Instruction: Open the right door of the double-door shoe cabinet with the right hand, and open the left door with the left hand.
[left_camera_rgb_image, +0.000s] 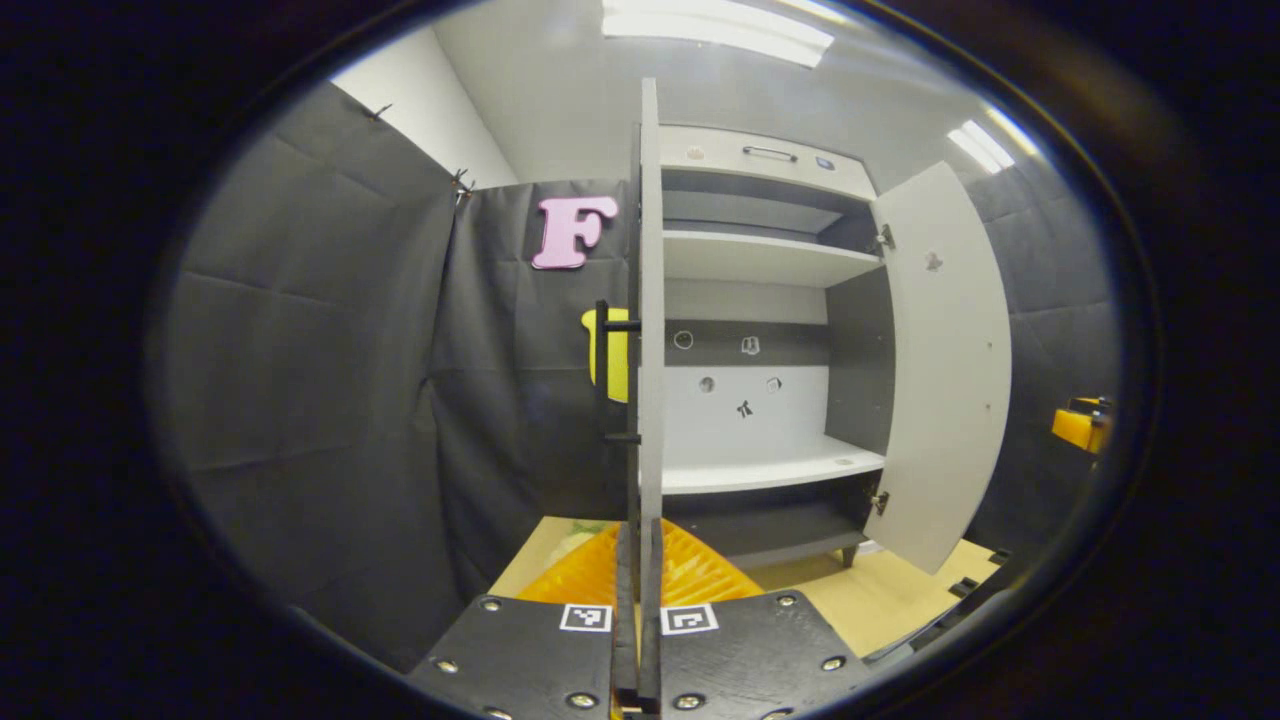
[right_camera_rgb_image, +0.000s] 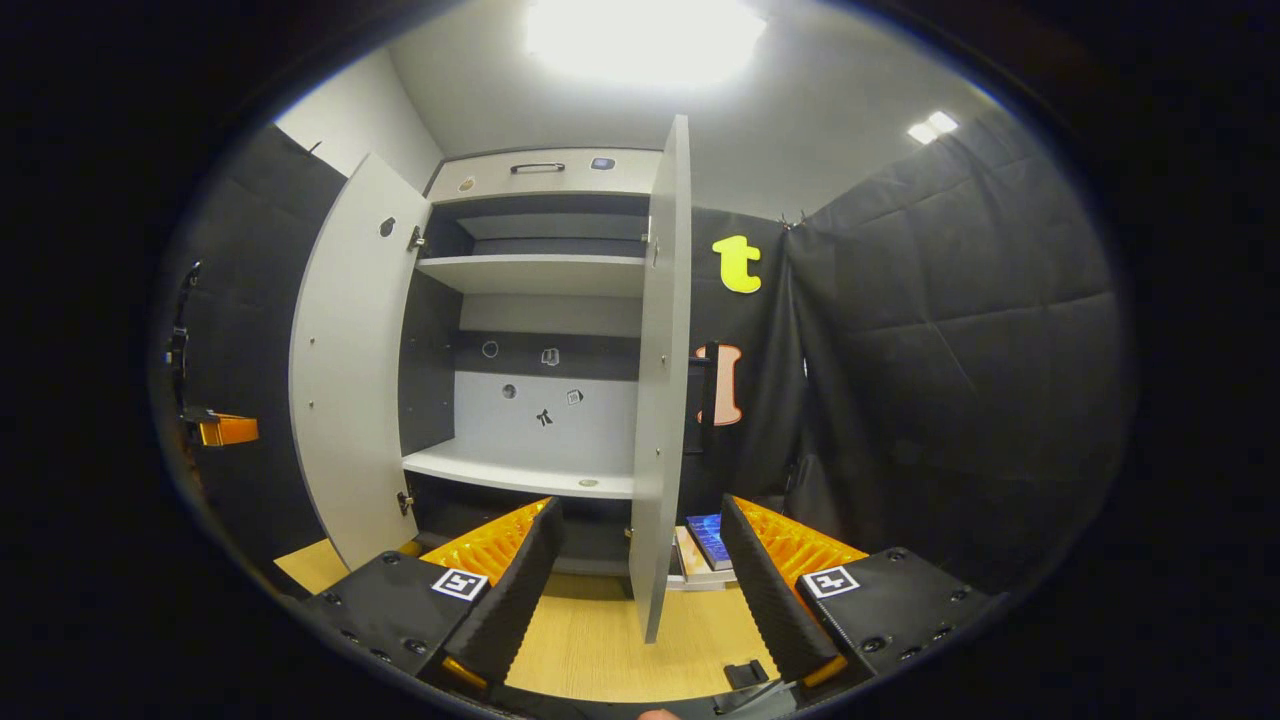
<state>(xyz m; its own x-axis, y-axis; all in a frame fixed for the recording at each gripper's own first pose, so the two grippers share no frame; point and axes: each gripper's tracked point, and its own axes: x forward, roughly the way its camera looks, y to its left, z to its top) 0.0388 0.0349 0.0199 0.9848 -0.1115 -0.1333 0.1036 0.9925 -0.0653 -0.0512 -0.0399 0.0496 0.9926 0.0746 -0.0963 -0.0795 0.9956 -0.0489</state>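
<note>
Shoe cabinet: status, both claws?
Left claw shut on left door edge. Right claw open, straddling right door, no contact. Both doors swung open, shelves bare. Nothing in the way.

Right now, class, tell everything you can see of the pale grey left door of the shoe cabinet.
The pale grey left cabinet door is a flat, smooth panel that looks like laminated board, with a rounded top corner. It stands upright and swung wide open, hung on two metal hinges at its inner edge, with small holes on its inside face. In the left gripper view it shows edge-on, its thin edge between the closed fingers of the left gripper, a dark bar handle on its outer side.
</note>
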